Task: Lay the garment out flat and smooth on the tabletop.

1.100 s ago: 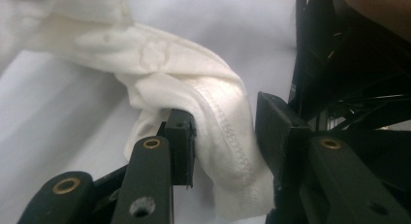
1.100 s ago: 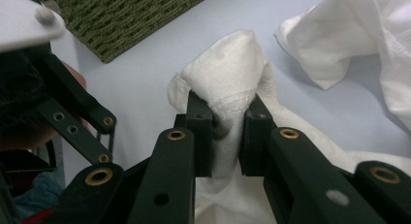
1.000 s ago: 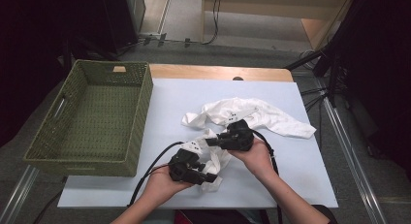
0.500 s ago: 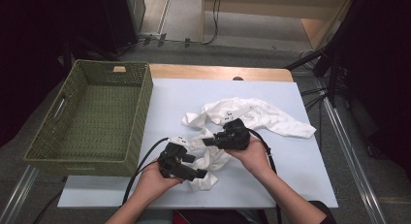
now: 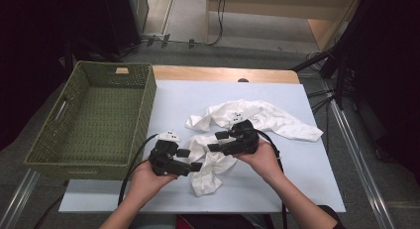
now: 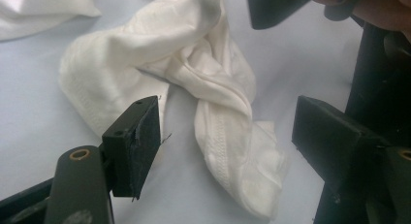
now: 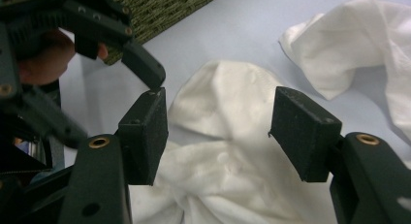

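A crumpled white cloth (image 5: 247, 117) lies on the pale mat, with a twisted end (image 5: 210, 172) toward the front. My left gripper (image 5: 190, 159) points right at that end; its jaws have just been opening, then eased in slightly. In the left gripper view it (image 6: 228, 136) stands open, with the cloth (image 6: 213, 98) lying on the mat between and beyond the pads, untouched. My right gripper (image 5: 217, 141) points left over the cloth's middle. Its jaws have just been opening. They (image 7: 220, 136) stand open above the cloth (image 7: 228, 175), not pressing on it.
A green woven basket (image 5: 148, 110) stands at the left of the table, its wall close to the left hand; its corner also shows in the right gripper view (image 7: 160, 10). The pale mat (image 5: 297, 159) has bare room to the right and behind the cloth.
Both grippers have opened and let go of the cloth. The left hand has drawn back to the left. The cloth's front end now lies spread lower on the mat.
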The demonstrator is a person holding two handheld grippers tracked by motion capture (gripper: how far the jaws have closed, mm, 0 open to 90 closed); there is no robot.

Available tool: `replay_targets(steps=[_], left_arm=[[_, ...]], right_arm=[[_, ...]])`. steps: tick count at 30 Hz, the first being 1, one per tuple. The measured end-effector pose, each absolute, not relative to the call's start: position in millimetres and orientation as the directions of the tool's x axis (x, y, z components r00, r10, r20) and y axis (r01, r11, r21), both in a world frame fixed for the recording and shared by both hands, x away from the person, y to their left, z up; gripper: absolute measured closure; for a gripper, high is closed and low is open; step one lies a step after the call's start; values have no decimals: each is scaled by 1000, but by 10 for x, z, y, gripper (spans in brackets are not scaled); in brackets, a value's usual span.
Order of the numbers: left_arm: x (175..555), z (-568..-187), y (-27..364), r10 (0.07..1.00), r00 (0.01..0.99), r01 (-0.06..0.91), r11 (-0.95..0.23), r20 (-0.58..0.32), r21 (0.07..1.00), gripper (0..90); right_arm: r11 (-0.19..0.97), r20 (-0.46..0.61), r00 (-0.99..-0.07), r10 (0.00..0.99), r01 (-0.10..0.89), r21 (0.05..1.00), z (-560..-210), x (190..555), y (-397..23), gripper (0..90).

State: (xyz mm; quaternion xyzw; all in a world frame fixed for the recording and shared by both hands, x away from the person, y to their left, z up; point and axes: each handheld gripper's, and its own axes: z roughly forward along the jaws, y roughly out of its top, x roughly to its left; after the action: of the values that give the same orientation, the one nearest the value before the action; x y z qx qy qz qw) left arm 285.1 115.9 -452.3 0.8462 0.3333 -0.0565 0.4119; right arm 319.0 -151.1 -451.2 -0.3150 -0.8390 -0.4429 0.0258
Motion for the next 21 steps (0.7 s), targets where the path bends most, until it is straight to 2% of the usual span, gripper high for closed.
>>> replay_targets(steps=[21], left_arm=[[3093, -4495, 1125, 507, 791, 580, -445, -342, 682, 262]], right_arm=[[395, 318, -756, 573, 594, 700, -4733, 2858, -1895, 380]])
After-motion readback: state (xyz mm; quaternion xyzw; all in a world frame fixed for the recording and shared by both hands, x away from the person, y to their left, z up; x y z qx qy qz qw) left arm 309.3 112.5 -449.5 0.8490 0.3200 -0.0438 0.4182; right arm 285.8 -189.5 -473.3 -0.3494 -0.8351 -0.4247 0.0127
